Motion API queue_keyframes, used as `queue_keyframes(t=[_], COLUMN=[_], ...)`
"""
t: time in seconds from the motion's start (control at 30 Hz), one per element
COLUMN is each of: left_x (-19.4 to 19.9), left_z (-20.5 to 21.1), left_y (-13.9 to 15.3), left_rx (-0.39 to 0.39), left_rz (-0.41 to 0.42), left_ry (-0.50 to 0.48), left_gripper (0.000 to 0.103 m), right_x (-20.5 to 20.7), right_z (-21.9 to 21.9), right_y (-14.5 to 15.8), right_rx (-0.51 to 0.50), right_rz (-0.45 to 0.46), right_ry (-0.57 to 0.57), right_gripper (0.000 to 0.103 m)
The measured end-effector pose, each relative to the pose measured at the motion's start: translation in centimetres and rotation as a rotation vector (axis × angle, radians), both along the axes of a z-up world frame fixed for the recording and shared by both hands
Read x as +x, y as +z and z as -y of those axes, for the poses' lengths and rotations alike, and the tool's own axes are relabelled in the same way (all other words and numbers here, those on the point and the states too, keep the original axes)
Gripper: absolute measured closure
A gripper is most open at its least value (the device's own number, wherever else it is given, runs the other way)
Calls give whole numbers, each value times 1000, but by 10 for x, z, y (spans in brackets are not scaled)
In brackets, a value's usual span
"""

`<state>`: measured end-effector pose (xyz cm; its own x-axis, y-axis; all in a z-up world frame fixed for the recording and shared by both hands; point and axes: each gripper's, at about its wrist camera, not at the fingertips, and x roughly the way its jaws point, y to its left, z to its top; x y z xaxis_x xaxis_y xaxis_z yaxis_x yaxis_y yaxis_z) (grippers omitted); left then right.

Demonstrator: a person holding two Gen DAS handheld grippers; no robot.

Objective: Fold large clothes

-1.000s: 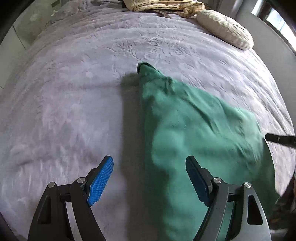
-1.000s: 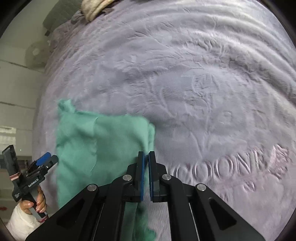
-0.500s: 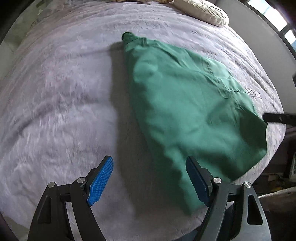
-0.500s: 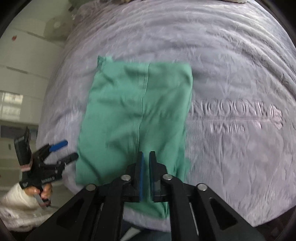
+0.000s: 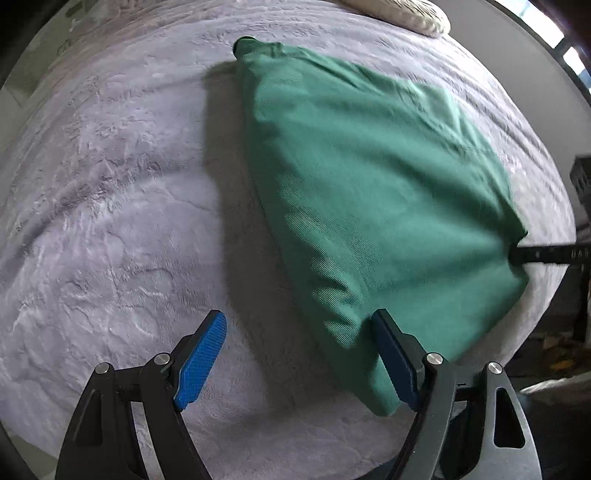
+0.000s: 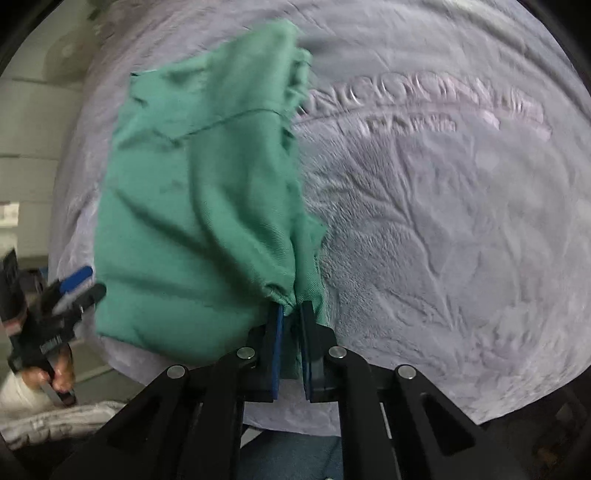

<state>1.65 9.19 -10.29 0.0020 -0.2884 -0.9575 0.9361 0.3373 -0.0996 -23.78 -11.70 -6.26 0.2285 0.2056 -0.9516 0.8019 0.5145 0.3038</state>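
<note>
Wrinkled green garment (image 6: pixel 192 206) on grey bedspread (image 6: pixel 443 240), right gripper (image 6: pixel 290 325) fingers pinching its edge, left gripper (image 5: pixel 299 354) fingers spread

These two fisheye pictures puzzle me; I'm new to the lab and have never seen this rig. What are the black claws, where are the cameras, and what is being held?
No robot here: a person holds a two-finger gripper in each hand, each carrying a camera that looks along its fingers. The left wrist view shows the left gripper open, its blue pads spread above a grey bed cover. On the cover lies a green garment, partly lifted. The right wrist view shows the right gripper shut on a bunched edge of that garment. At its left edge you see the other gripper in the person's hand. A pillow lies at the far end.
</note>
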Motion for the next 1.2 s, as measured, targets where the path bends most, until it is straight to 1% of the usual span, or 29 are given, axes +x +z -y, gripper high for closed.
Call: queue_keyframes(t=[0.07,0.13,0.2,0.3,0.33,0.4,0.47,0.57,0.6,0.67,0.77,0.83,1.0,1.1,1.2], left_x=[0,1,0,1,1,1,2,0,0,-1,-1,-1,2,3,5], left_z=[-1,-1,-1,-1,-2,-2,-1,-1,-1,-1,-1,-1,2,3,4], left_y=[-1,1,1,1,0,0,0,1,1,1,1,1,6,9,12], left_rx=[3,3,4,4,4,4,7,9,10,10,11,15,22,27,39], left_rz=[-2,-1,7,2,0,-1,1,6,5,1,1,0,5,9,5], left_ry=[7,14,14,25,28,31,29,28,31,37,42,43,50,49,58], left_gripper=[21,21,21,21,21,21,21,21,21,21,21,21,21,21,21], right_x=[1,-1,-2,-4,-4,0,13,23,23,22,18,19,22,21,22], right_z=[-2,-3,-4,-7,-6,-5,-4,-5,-4,-1,9,11,9,7,7], right_y=[-3,4,20,53,61,71,67,45,35,21,10,7,14,17,16], right_rx=[-3,-1,-27,-140,-162,-180,-169,-159,-150,-132,-111,-113,-119,-110,-97], right_rz=[-7,0,13,54,74,117,116,46,25,13,5,-7,-18,-15,-21], right_ry=[5,-3,9,24,20,11,29,57,49,23,-9,-4,8,4,-3], right_gripper=[94,93,93,93,93,93,93,94,94,94,92,89,88,85,85])
